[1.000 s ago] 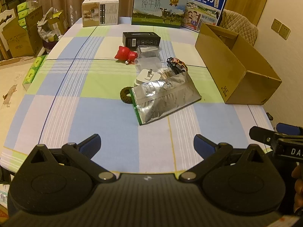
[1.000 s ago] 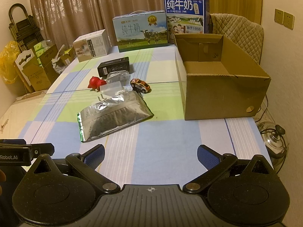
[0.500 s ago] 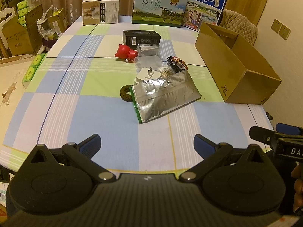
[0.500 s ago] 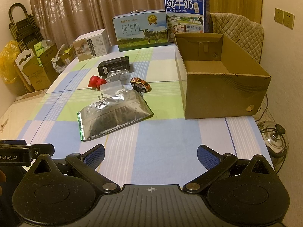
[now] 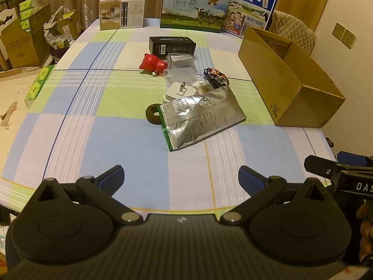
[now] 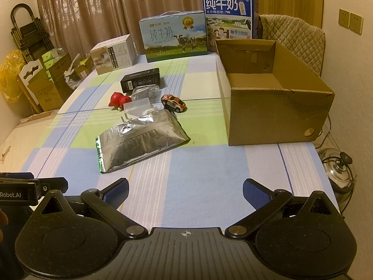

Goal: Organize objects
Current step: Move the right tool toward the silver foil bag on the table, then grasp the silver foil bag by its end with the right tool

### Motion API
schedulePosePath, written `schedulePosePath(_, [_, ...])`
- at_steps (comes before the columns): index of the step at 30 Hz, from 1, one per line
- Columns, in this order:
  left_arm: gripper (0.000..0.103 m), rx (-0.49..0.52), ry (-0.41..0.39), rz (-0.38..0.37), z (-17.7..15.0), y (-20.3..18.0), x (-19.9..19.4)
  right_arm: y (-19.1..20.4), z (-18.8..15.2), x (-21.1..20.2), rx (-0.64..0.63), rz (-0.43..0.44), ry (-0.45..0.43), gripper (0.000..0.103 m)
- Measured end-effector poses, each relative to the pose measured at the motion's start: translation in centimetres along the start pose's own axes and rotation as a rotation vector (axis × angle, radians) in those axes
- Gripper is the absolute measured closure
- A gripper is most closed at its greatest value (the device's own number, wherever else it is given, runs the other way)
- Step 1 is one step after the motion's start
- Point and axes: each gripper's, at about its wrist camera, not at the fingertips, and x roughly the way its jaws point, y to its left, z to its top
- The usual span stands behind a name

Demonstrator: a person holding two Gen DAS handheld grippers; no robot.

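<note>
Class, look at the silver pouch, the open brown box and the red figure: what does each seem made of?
Silver pouch: likely metallised foil film, glossy and crinkled, mirror glints. Open brown box: corrugated cardboard, matte, folded flaps. Red figure: probably smooth plastic or vinyl, slight sheen; uncertain.

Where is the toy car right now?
In the right wrist view the toy car sits mid-table, just behind the silver foil bag, left of the cardboard box.

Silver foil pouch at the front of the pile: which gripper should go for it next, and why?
Probably the right gripper: move it forward and down toward the silver foil pouch. Both grippers are open and empty, short of the pile, and nothing shows inside the open brown cardboard box. The pouch is the nearest item, and the box stands on the right.
</note>
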Motion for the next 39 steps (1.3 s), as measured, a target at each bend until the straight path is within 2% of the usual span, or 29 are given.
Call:
schedulePosePath(13, [0.001, 0.003, 0.016, -0.012, 0.4, 0.6, 0.4, 0.1, 0.3, 0.0, -0.017, 0.007, 0.006, 0.002])
schedulePosePath(21, [0.001, 0.106, 0.017, -0.025, 1.6, 1.3, 0.9, 0.6, 1.4, 0.3, -0.124, 0.061, 0.007, 0.002])
schedulePosePath(27, [0.001, 0.259, 0.012, -0.017, 4.1, 2.2, 1.7, 2.4, 3.1, 1.0, -0.371, 0.127, -0.008, 0.002])
schedulePosePath(31, [0.001, 0.435, 0.020, -0.006, 5.7, 2.6, 2.7, 3.9, 4.3, 2.2, -0.585, 0.165, -0.022, 0.002])
schedulePosePath(34, [0.001, 0.540, 0.044, 0.005, 6.6, 3.1, 4.1, 5.1, 4.9, 3.9, -0.751, 0.185, -0.021, 0.002])
schedulePosePath(39, [0.001, 0.679, 0.073, -0.036, 7.4, 3.8, 6.2, 6.8, 4.8, 7.5, -1.031, 0.210, 0.020, 0.002])
